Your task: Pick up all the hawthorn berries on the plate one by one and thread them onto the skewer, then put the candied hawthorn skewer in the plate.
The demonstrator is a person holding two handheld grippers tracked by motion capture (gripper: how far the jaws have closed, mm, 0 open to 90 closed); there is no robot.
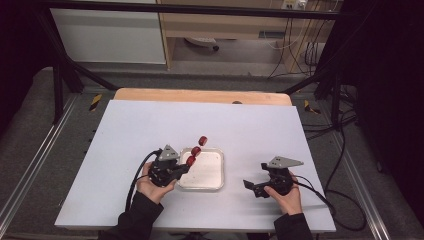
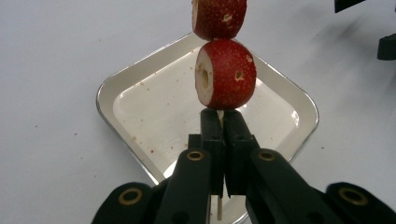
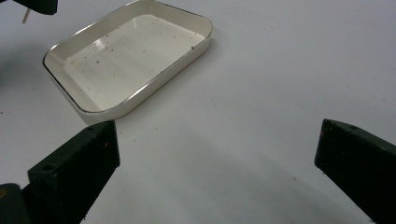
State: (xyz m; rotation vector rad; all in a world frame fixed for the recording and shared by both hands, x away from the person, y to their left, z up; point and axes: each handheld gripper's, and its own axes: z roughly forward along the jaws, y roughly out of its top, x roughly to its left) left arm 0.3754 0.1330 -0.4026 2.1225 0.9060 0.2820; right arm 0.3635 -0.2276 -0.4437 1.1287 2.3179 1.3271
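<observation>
Scene: a person at a white table [image 1: 125, 130], a gripper in each hand.
Left gripper [image 1: 186, 168]: jaws pressed together on a thin wooden skewer [image 2: 217, 211] threaded with three red fruit pieces [image 2: 226, 73], held slanting above the tray.
Tray [image 2: 116, 79]: white, metal-rimmed, only crumbs inside, between the two grippers.
Right gripper [image 3: 217, 161]: jaws spread wide, nothing between them, over bare table beside the tray.
Doing it well: probably keep the skewer steady over the tray, bring the open jaws around the end piece, and pull along the stick.
Writing: no labels or brands readable.
</observation>
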